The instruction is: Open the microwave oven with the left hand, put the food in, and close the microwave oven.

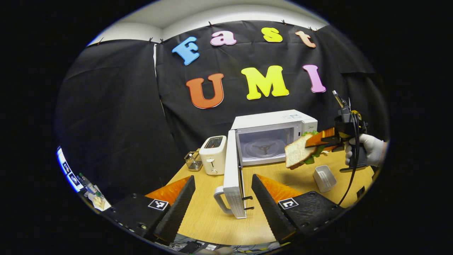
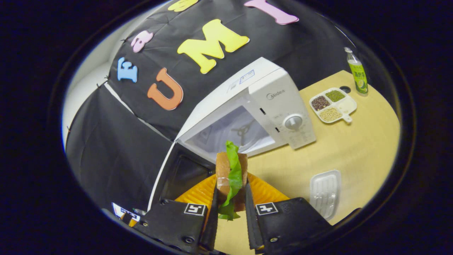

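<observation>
A white microwave oven (image 1: 272, 136) stands on a wooden table (image 1: 208, 216) with its door (image 1: 233, 177) swung fully open, the glass turntable (image 1: 263, 147) bare inside. In the left gripper view, the left gripper (image 1: 223, 209) hangs with its fingers spread wide around the door's free edge, holding nothing; the door handle (image 1: 221, 202) sits between them at 6 o'clock. At 3 o'clock in that view a gloved hand (image 1: 366, 150) carries the right gripper (image 1: 318, 140), whose fingers are pressed onto a sandwich (image 1: 299, 150) of sliced bread and green lettuce, held in the air just in front of the oven's mouth. The right gripper view shows the same sandwich (image 2: 231, 173) clamped upright between narrow-set fingers (image 2: 214, 209) at 6 o'clock, the open cavity beyond it at 12 o'clock. A white toaster (image 1: 213, 154) stands just left of the door, a small wire basket (image 1: 193, 161) beside it. An empty white tray (image 2: 324, 193) lies on the table at 4 o'clock in the right gripper view, a divided dish of grains (image 2: 332, 104) and a green bottle (image 2: 357, 72) at 2 o'clock.
</observation>
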Tool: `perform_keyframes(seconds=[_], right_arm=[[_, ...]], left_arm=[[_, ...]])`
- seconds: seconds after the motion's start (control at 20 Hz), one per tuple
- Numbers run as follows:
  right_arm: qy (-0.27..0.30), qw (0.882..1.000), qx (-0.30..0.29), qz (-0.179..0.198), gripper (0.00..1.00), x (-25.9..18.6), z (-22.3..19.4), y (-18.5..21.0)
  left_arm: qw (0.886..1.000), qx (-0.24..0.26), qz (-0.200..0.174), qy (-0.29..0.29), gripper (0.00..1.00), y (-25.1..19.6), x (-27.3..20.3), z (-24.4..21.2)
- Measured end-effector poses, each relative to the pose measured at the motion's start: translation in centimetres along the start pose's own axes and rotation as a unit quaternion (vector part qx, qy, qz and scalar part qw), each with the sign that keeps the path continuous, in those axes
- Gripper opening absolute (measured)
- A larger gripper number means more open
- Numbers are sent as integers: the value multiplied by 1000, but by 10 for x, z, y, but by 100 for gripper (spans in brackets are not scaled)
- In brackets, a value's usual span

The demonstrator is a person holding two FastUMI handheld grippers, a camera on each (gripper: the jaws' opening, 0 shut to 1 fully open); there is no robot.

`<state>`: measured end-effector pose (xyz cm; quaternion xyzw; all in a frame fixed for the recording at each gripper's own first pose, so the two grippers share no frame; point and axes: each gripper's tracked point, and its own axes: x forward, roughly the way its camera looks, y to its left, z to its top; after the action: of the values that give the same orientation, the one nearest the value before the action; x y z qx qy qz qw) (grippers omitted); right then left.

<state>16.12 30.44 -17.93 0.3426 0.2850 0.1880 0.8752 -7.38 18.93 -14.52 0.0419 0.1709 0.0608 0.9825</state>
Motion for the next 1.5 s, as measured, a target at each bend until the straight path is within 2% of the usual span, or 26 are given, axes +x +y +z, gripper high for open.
perform_keyframes(seconds=[0.25, 0.45, 0.75, 0.9, 1.1, 1.2, 1.25, 1.3, 1.45, 1.5], right_arm=[[-76, 993, 82, -24, 38, 64, 18, -1], [-141, 975, 164, -45, 38, 107, 35, -7], [-193, 965, 174, -40, 38, 167, 49, 11], [-206, 961, 182, -36, 38, 192, 51, 17], [-244, 953, 175, -40, 38, 215, 61, 10], [-234, 955, 176, -51, 39, 231, 53, 0], [-229, 956, 175, -57, 31, 236, 50, -7], [-233, 956, 164, -65, 32, 238, 49, -9], [-238, 963, 79, -99, 36, 242, 46, -17], [-234, 964, 46, -116, 43, 241, 45, -20]], left_arm=[[1000, -4, -17, 6, 97, -8, 9, -6], [1000, -7, -18, 13, 96, -6, 8, -10], [1000, 18, -3, 13, 97, 7, 10, -13], [1000, 23, 0, 12, 96, 10, 25, -16], [1000, 24, -3, 12, 97, 14, 35, -14], [1000, 28, 1, 12, 97, 16, 40, -12], [999, 30, 2, 12, 97, 17, 41, -12], [999, 32, 3, 10, 97, 17, 41, -10], [999, 33, 1, 11, 97, 15, 42, -11], [999, 34, 2, 10, 97, 15, 41, -10]])
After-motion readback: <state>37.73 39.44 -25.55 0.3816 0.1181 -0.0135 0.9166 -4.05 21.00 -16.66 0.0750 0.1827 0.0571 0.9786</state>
